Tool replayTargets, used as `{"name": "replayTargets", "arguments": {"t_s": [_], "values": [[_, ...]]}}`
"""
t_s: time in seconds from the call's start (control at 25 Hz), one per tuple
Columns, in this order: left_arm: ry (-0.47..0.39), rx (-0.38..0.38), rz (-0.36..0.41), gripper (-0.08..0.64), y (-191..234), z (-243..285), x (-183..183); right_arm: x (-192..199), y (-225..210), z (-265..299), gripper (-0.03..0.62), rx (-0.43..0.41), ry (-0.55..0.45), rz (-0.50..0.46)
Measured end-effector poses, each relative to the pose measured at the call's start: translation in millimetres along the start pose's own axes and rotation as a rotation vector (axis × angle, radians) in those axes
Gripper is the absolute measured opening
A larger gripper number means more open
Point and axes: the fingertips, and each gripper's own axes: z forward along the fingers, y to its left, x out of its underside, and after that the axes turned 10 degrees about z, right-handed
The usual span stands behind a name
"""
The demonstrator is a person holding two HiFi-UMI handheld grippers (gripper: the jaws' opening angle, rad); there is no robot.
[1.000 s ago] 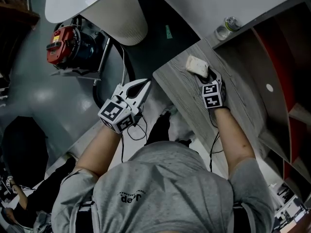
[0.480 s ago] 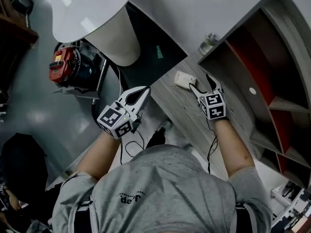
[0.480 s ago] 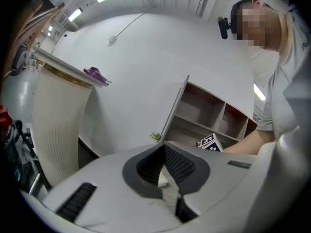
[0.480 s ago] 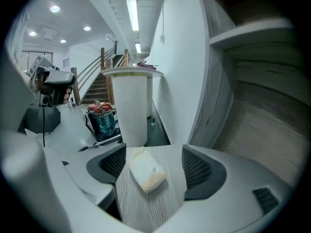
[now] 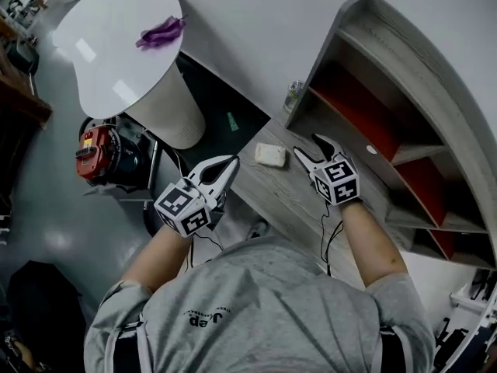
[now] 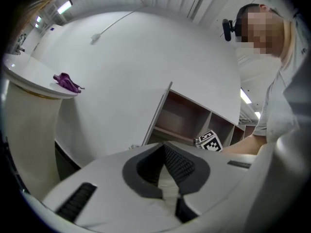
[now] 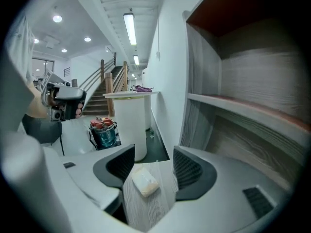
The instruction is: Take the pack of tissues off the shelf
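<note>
- Tissue pack (image 5: 270, 155) is in neither claw. Nearest the person, the left gripper (image 5: 229, 164) hangs off the ledge's edge, its jaws together on nothing.
- The right gripper (image 5: 309, 148) hovers above the wooden ledge (image 5: 287, 200). Its jaws are apart though they have just been closing, with nothing between the pads.
- The pack lies loose near the ledge's corner, just beyond the right jaws.
- The shelf compartments (image 5: 365, 92) behind look bare, so the pack seems already out. Lifting it next would mean lowering the right gripper, straddling the pack and closing on it.

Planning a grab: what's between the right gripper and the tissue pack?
Only bare wooden top, seen in the head view. The right gripper has just been closing its jaws on nothing.
</note>
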Motion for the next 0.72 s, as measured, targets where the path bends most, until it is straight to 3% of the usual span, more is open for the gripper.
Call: {"name": "replayTargets", "arguments": {"t_s": [0.16, 0.52, 0.72], "values": [[0.007, 0.072, 0.026, 0.020, -22, 22, -19, -16, -9, -39, 0.188, -0.002, -0.034, 0.029], [-0.012, 0.340, 0.082, 0.020, -100, 91, -59, -33, -48, -155, 0.126, 0.115, -0.171, 0.114], [-0.031, 0.451, 0.089, 0.020, -151, 123, -74, -27, -71, -224, 0.091, 0.201, -0.242, 0.161]]}}
